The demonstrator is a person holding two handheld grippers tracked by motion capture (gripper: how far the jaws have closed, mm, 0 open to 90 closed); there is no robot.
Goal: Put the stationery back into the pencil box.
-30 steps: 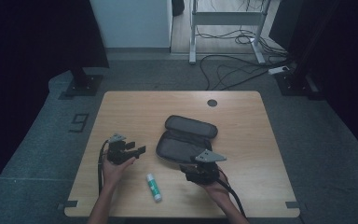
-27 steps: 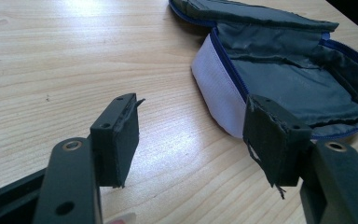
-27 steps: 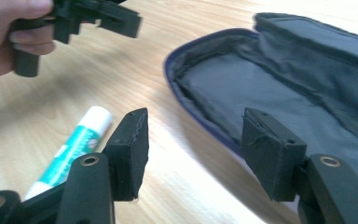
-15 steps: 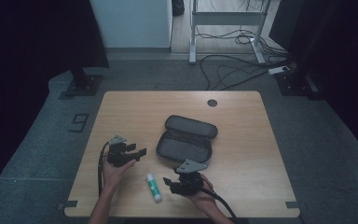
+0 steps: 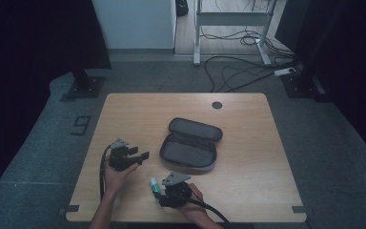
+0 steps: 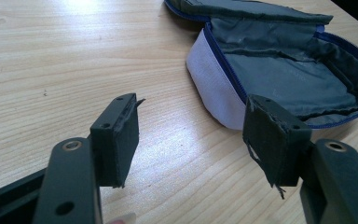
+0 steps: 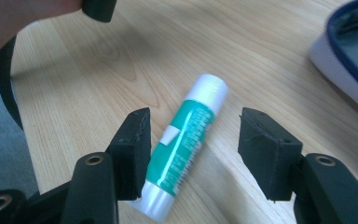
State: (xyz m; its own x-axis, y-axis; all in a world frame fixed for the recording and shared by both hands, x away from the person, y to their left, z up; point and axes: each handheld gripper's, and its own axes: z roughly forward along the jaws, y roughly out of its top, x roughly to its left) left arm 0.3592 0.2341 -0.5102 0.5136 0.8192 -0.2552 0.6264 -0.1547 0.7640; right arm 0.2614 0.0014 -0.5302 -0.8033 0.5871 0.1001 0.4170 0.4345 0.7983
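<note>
resting on a light wooden desk (image 5: 248, 143), an open grey fabric zip case with blue zipper trim (image 5: 190, 145) lies near the middle, its lid folded back toward the far side and its soft grey lining exposed. in the left gripper view the case (image 6: 279, 70) sits ahead and to the right of the jaws, its pale outer wall facing the camera, apart from both jaws.

the left hand-held gripper (image 5: 140, 156) is held by the person's left hand (image 5: 116, 174) at the near left part of the desk, just left of the case. its two black jaws stand wide apart with bare wood between them; the left hand-held gripper (image 6: 191, 135) grips nothing.

the right hand-held gripper (image 5: 158, 194) is held at the near edge, in front of the case, its grey three-cornered plate on top and a black cable trailing toward the near right. a green and white glue stick with a white cap (image 7: 184, 142) lies flat on the desk, running diagonally between the jaws of the right hand-held gripper (image 7: 193, 151). those jaws are wide, one on either side of the stick; the left one is close beside the tube, and contact cannot be judged. in the high view the glue stick (image 5: 154, 185) shows just left of this gripper, near the desk's front edge.
</note>
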